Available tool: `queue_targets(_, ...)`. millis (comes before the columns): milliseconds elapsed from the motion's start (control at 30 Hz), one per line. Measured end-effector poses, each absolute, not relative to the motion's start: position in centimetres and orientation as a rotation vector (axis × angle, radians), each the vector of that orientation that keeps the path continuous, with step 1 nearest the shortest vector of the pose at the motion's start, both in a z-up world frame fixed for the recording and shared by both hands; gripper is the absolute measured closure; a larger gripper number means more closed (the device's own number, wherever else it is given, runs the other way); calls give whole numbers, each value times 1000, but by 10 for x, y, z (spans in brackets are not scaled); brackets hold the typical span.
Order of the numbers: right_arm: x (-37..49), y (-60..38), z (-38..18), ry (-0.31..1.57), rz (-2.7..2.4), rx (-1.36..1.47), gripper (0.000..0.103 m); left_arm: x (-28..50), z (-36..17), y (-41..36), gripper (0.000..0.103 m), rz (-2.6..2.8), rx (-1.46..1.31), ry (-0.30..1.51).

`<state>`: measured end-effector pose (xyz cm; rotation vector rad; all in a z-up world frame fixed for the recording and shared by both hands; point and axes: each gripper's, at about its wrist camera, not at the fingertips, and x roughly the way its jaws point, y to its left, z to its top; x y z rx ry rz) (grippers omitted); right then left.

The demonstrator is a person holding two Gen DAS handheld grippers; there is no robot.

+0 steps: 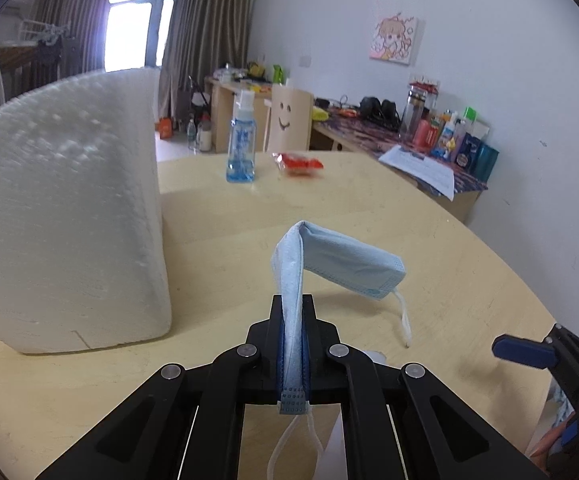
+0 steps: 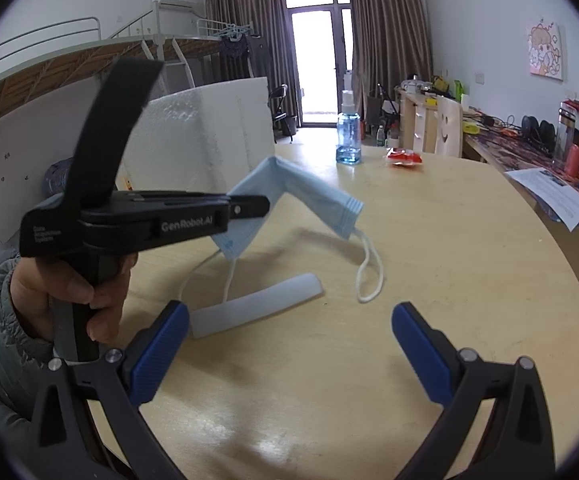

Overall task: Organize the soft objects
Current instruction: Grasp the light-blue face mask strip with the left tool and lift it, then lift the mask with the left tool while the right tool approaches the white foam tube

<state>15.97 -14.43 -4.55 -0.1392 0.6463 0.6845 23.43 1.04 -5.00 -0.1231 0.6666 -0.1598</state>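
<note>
My left gripper [image 1: 292,312] is shut on a light blue face mask [image 1: 341,256] and holds it above the round wooden table [image 1: 449,248]. The mask folds over and droops to the right, its white ear loop [image 1: 405,320] hanging down. In the right wrist view the left gripper [image 2: 249,206] holds the mask [image 2: 309,196] above a pale silicone strip [image 2: 257,306] lying on the table. My right gripper [image 2: 289,328] is open and empty, low over the table in front of the strip and mask. Its blue pad [image 1: 523,351] shows at the right of the left wrist view.
A big white foam block [image 1: 65,216] stands at the left. A blue spray bottle [image 1: 241,144] and a red packet [image 1: 299,165] sit at the table's far side. A cluttered side desk [image 1: 441,136] runs along the right wall.
</note>
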Motion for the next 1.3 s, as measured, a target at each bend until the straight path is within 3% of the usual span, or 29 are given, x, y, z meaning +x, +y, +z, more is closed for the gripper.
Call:
queue_targets(700,154,-114,-54,678,636,-69,6,169,-19,43,96,-97,-152,497)
queue_targets(900,159,-91,-61,751,613,-68,25,146,-11,73,96,-58,-153,448)
queue_targets(1300,159,-68,-66,806,411,-97,25,112,-7,113,96,69,-149,338)
